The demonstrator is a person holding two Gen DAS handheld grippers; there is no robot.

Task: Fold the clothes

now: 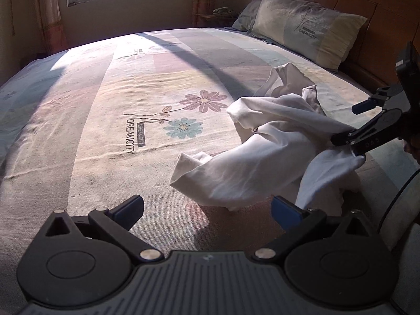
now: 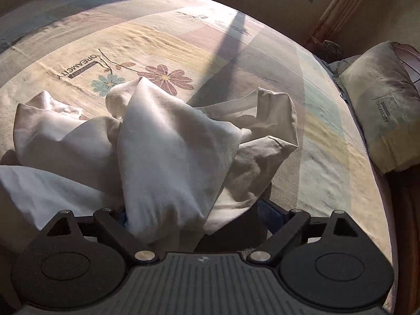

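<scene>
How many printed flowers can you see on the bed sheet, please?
2: a pink flower and a blue flower just below it, left of the white garment; cloth may hide others.

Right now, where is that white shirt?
The white garment lies crumpled on the bed, right of the printed flowers, one corner pinched by the right gripper.

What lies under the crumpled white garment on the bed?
Only the patterned bedsheet shows around the white garment; its pink flower is partly covered. Anything beneath the bunched folds is hidden.
</scene>
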